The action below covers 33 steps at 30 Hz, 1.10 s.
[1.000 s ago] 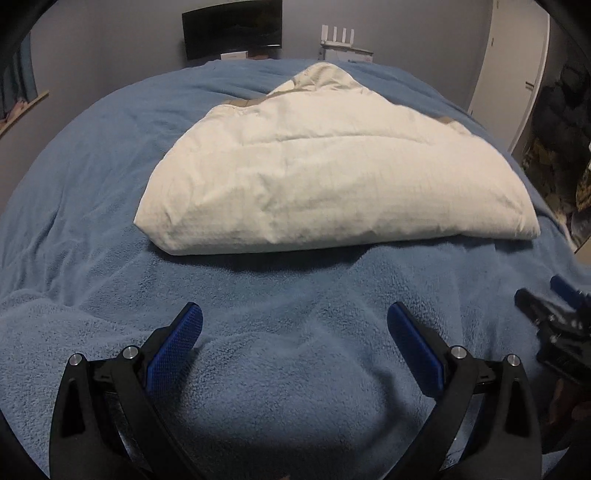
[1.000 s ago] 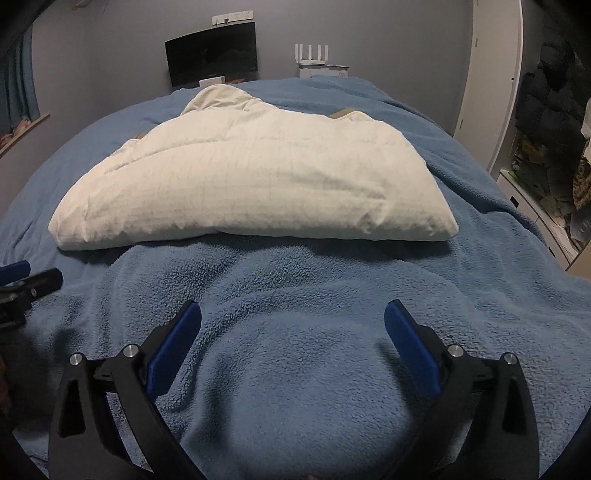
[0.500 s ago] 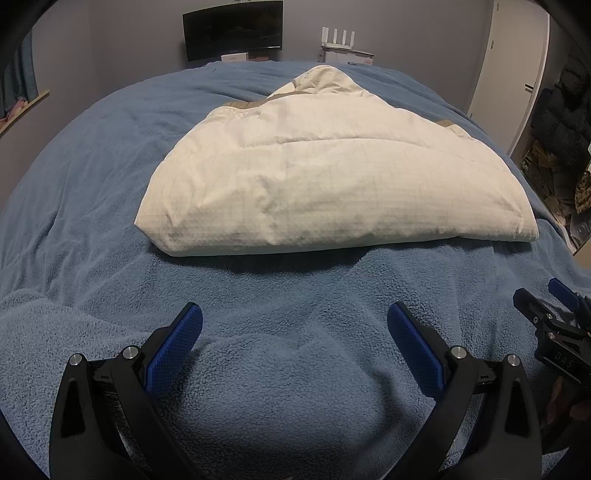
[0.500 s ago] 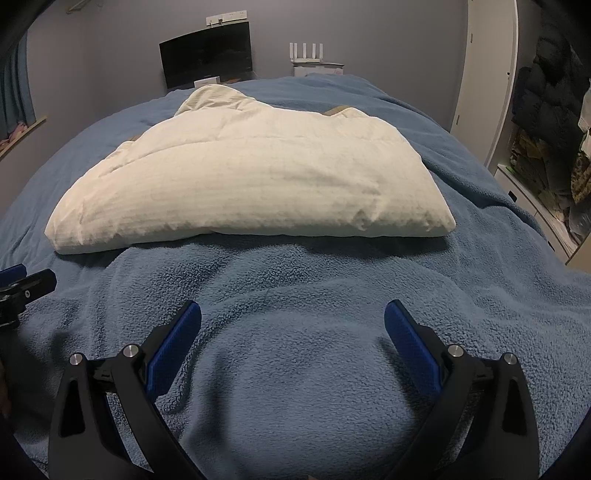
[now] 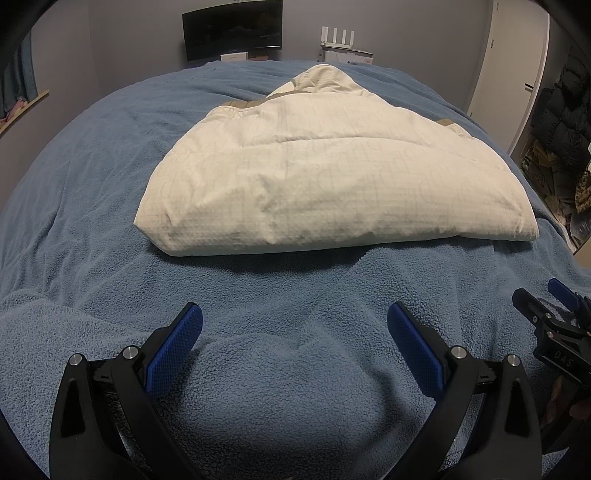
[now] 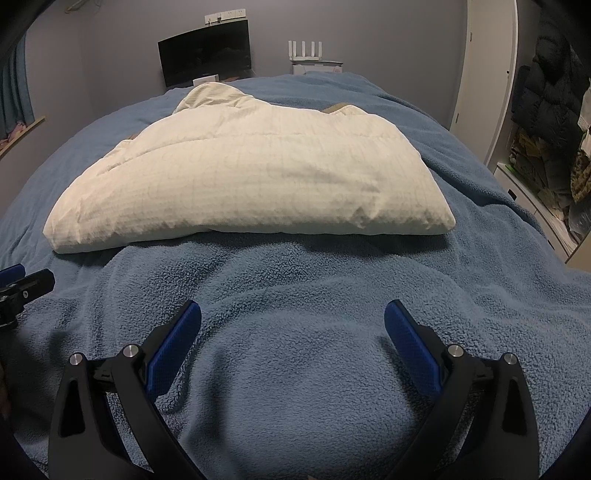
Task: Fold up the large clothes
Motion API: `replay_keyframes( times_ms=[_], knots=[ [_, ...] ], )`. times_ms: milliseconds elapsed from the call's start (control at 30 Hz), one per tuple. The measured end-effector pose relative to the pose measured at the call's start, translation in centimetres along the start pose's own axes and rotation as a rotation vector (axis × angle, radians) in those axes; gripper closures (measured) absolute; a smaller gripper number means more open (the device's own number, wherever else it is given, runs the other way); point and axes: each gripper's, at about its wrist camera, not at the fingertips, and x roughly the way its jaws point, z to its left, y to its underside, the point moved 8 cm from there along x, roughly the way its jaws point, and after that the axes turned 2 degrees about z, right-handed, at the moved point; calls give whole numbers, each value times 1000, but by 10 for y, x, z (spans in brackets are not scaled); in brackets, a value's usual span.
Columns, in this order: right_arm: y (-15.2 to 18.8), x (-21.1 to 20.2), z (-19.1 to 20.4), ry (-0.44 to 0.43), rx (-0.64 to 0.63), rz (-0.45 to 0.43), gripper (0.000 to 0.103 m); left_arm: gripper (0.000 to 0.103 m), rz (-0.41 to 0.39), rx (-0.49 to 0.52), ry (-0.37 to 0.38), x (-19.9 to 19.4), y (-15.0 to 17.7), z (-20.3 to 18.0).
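A cream quilted hooded jacket point(image 5: 332, 177) lies folded into a puffy bundle on the blue fleece blanket point(image 5: 280, 295), its hood pointing to the far side. It also shows in the right wrist view point(image 6: 251, 184). My left gripper point(image 5: 293, 325) is open and empty, low over the blanket, short of the jacket's near edge. My right gripper point(image 6: 291, 321) is open and empty, also short of that edge. The right gripper shows at the right edge of the left wrist view point(image 5: 554, 317). The left gripper's tip shows at the left edge of the right wrist view point(image 6: 22, 284).
The blanket covers a bed point(image 6: 498, 206). A dark monitor point(image 5: 232, 29) and a white router point(image 5: 340, 37) stand at the far wall. A white wardrobe point(image 6: 487, 74) and hanging dark clothes point(image 6: 546, 92) are on the right.
Both grippers have drawn back a little from the jacket and stay open. The jacket has not moved.
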Motion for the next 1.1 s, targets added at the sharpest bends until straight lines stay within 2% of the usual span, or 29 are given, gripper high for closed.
replay_keyframes(
  times_ms=[1100],
  knots=[
    [6,4,-2,4,9,13,8,7,-18,26,11,-3,0,-6]
  ],
)
